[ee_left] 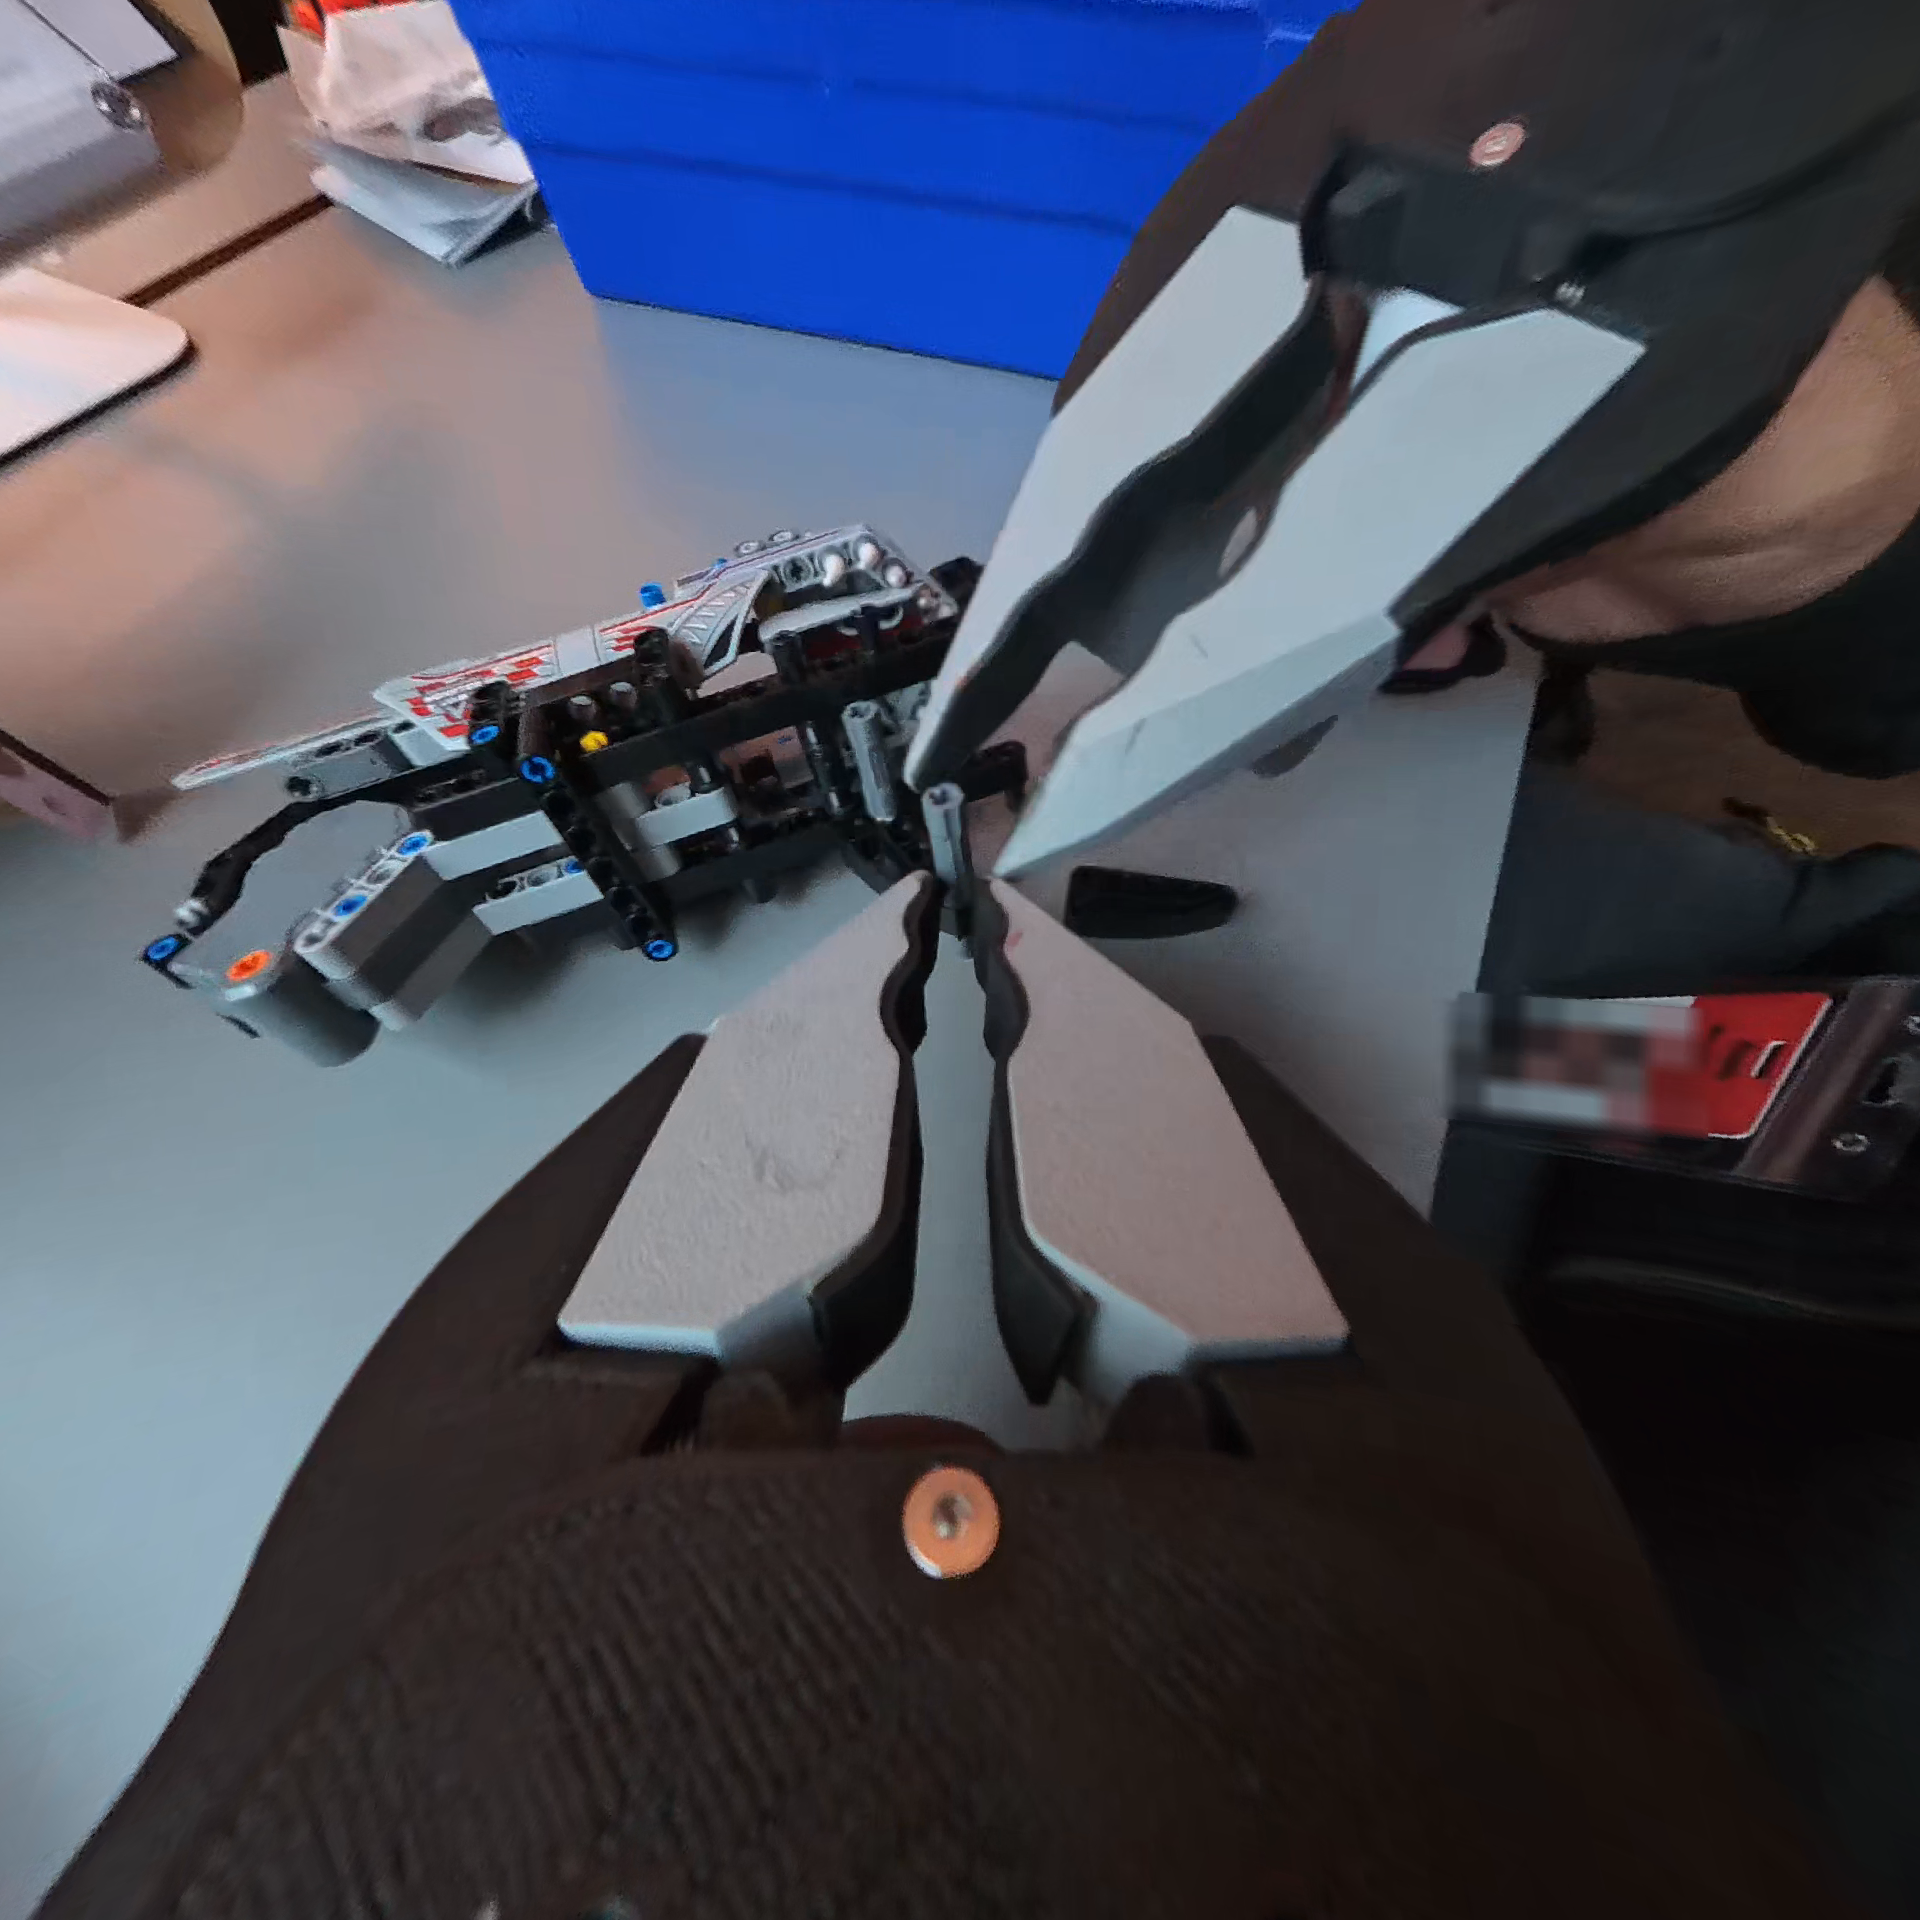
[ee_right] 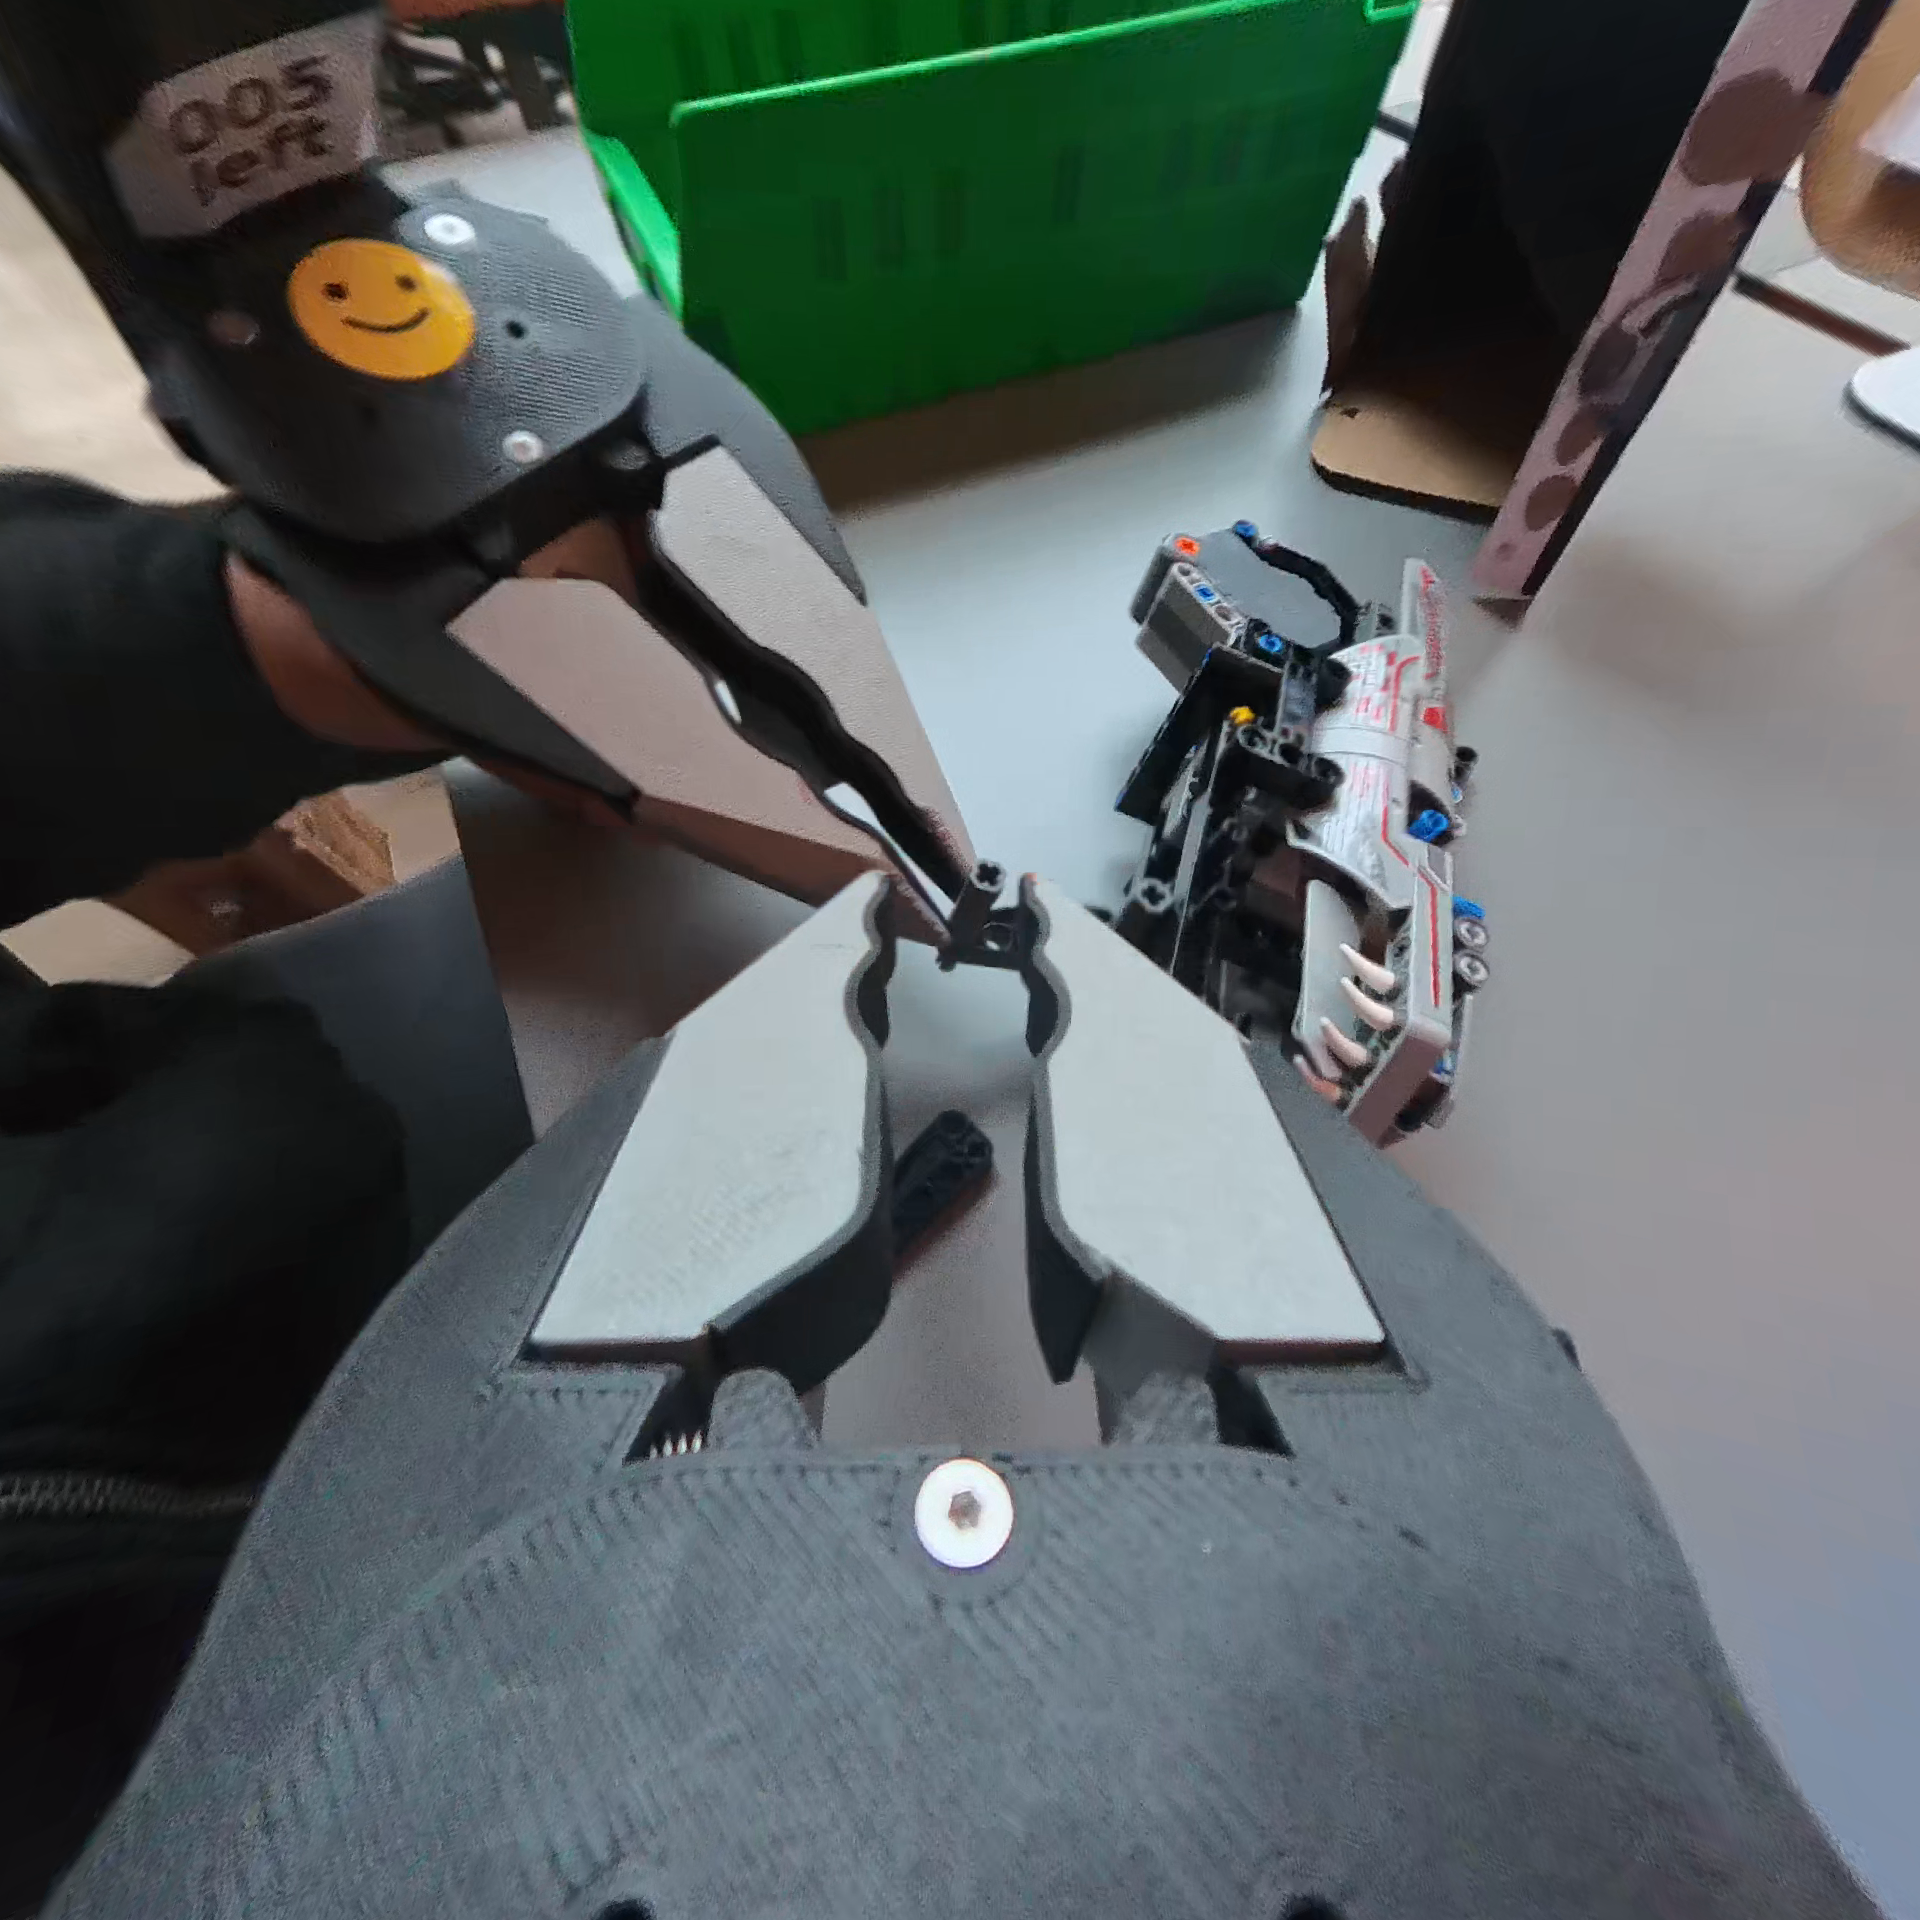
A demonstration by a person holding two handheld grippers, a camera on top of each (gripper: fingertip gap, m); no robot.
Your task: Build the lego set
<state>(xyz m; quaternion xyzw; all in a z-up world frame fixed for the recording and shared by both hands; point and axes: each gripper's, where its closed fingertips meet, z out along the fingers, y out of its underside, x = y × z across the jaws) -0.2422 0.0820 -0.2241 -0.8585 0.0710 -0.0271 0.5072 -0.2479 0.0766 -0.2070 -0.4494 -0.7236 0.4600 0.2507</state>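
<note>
Blue crate (ee_left: 831,187), green crate (ee_right: 987,208)

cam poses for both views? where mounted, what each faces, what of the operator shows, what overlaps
Left wrist view: on the left claw, facing the grey table and blue bin; its fingers pinch a small grey piece; a hand shows.
Right wrist view: on the right claw, facing the green crate; it grips a black connector; dark sleeve.
Shared: each other's claw, the lego model.
</note>
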